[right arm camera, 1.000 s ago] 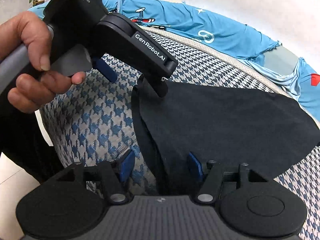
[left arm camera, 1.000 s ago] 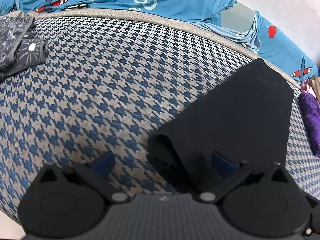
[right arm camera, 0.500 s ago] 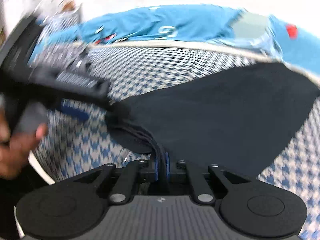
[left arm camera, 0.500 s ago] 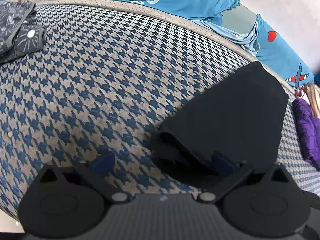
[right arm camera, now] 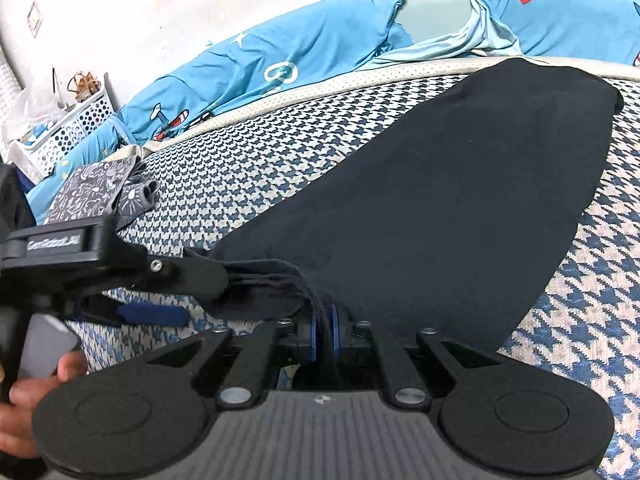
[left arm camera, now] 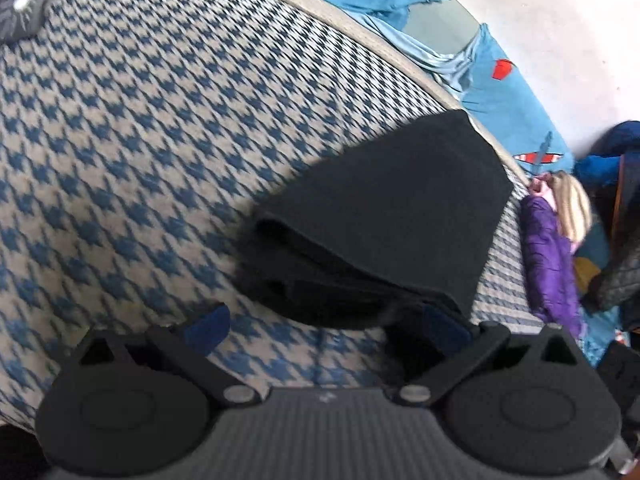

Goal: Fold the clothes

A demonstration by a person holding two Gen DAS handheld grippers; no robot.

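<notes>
At the far left corner of the bed (right arm camera: 256, 172), which is covered in blue-and-cream houndstooth, I see a small grey patterned garment (right arm camera: 92, 192) lying folded, well apart from the work. Beyond the bed's far edge a bright blue printed sheet (right arm camera: 256, 64) is bunched against the wall.

My left tool (left arm camera: 324, 326) sits low over the near edge with its blue-padded fingers (left arm camera: 208, 326) spread wide. The right-hand finger lies against the near left corner of the black garment (left arm camera: 384, 216), the left-hand one over bare houndstooth; nothing is gripped between them. In the right wrist view that same tool comes in from the left, a hand (right arm camera: 28, 408) around its handle, its dark finger tip touching the stacked layers at the garment's corner.

The black garment lies folded in several layers on the bed, stretching from the near edge toward the far right, its far corner reaching the cream piping at the bed's far edge.

My right tool (right arm camera: 323, 334) has its fingers pressed together on the bunched near edge of the black garment, the layers pinched between the blue pads.

At the right edge of the bed, the left wrist view shows a purple quilted item (left arm camera: 552, 256), blurred.
</notes>
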